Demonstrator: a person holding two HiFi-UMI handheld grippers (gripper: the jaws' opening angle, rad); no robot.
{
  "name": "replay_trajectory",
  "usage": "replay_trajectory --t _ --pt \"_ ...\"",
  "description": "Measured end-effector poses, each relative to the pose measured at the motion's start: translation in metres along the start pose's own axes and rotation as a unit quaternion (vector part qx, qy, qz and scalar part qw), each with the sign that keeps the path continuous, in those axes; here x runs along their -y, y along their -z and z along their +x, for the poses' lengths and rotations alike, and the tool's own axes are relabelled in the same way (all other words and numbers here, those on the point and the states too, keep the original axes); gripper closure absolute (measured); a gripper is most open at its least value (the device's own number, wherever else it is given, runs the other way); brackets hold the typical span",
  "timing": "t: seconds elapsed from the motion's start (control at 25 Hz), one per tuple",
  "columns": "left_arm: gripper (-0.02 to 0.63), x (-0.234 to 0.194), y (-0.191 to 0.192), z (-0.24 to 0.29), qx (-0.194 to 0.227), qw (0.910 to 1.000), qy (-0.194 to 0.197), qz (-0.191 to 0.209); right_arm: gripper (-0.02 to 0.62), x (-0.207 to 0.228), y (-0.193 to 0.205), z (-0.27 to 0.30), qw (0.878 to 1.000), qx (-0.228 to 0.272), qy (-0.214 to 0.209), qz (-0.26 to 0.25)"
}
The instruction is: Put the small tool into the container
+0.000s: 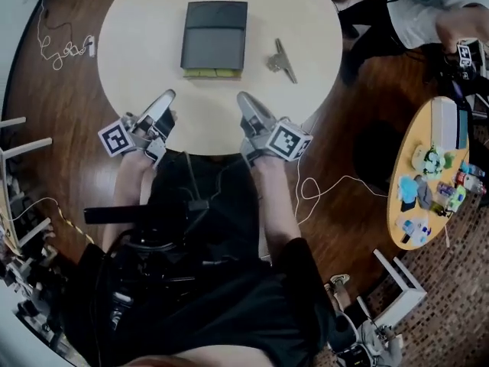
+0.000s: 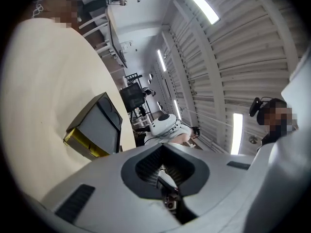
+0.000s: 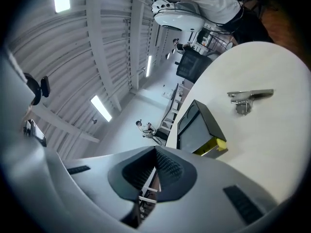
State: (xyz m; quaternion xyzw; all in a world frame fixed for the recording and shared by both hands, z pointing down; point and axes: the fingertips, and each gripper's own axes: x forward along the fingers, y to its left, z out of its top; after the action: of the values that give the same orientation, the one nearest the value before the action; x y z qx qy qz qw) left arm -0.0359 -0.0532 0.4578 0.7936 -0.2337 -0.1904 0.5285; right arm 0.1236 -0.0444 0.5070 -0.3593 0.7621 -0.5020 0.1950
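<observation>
Basically nothing grabbed yet: small tool [image 1: 281, 60] lay on surface [image 1: 137, 21] just right of container [image 1: 215, 35]. Left gripper [image 1: 168, 95] and right gripper [image 1: 243, 98] sat on near side of container, both pinched together and empty, guessing staged for reach.

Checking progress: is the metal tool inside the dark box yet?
Out. The small silver metal tool lies on the white round table beside the dark grey rectangular box.
</observation>
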Motion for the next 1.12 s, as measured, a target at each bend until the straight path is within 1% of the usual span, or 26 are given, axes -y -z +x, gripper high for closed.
replay_trajectory --t 0.08,0.16,0.24,0.32,0.48,0.56,0.6,0.68,0.76,0.84,0.88,0.96,1.0,1.04,1.08,1.12 --pt "0.604 -0.01 -0.005 0.0 0.006 0.9998 -0.02 -0.001 0.61 0.006 0.0 0.005 1.0 -0.017 0.001 -0.006" --pt "0.604 -0.019 -0.011 0.001 0.009 0.9994 -0.032 -0.001 0.609 0.01 -0.001 0.01 1.0 -0.025 -0.001 -0.01" --pt "0.604 -0.028 -0.019 0.007 0.005 0.9994 -0.035 0.003 0.609 0.016 -0.004 0.016 0.999 -0.03 0.007 -0.026" --pt "0.604 -0.035 -0.027 0.013 0.003 0.9994 -0.033 0.002 0.609 0.021 -0.007 0.024 0.997 -0.041 0.027 -0.054" --pt "0.604 -0.05 -0.042 0.021 -0.007 0.9993 -0.036 -0.004 0.607 0.016 0.0 0.041 0.994 -0.052 0.045 -0.089" --pt "0.604 -0.057 -0.053 0.029 -0.014 0.9994 -0.032 0.005 0.606 0.018 0.004 0.045 0.989 -0.06 0.066 -0.119" --pt "0.604 -0.061 -0.058 0.034 -0.016 0.9994 -0.029 0.009 0.574 0.02 0.006 0.047 0.985 -0.068 0.079 -0.136" --pt "0.604 -0.069 -0.066 0.045 -0.021 0.9994 -0.026 0.012 0.568 0.028 0.011 0.05 0.975 -0.089 0.104 -0.175" --pt "0.604 -0.08 -0.073 0.054 -0.027 0.9992 -0.024 0.016 0.568 0.037 0.018 0.051 0.959 -0.116 0.127 -0.224" --pt "0.604 -0.094 -0.079 0.06 -0.03 0.9989 -0.027 0.022 0.559 0.047 0.029 0.054 0.938 -0.149 0.145 -0.278" --pt "0.604 -0.102 -0.081 0.063 -0.032 0.9987 -0.031 0.027 0.531 0.051 0.036 0.056 0.926 -0.167 0.15 -0.303" --pt "0.604 -0.116 -0.083 0.071 -0.037 0.9977 -0.037 0.042 0.456 0.058 0.049 0.063 0.902 -0.204 0.153 -0.348" --pt "0.604 -0.122 -0.084 0.076 -0.041 0.9972 -0.038 0.049 0.432 0.06 0.055 0.068 0.888 -0.223 0.152 -0.371" --pt "0.604 -0.127 -0.085 0.081 -0.045 0.997 -0.038 0.051 0.42 0.061 0.061 0.075 0.872 -0.242 0.15 -0.398" --pt "0.604 -0.132 -0.085 0.086 -0.05 0.9969 -0.037 0.048 0.416 0.063 0.068 0.082 0.853 -0.262 0.148 -0.427" --pt "0.604 -0.136 -0.084 0.09 -0.054 0.997 -0.033 0.044 0.416 0.065 0.075 0.089 0.829 -0.282 0.147 -0.459"
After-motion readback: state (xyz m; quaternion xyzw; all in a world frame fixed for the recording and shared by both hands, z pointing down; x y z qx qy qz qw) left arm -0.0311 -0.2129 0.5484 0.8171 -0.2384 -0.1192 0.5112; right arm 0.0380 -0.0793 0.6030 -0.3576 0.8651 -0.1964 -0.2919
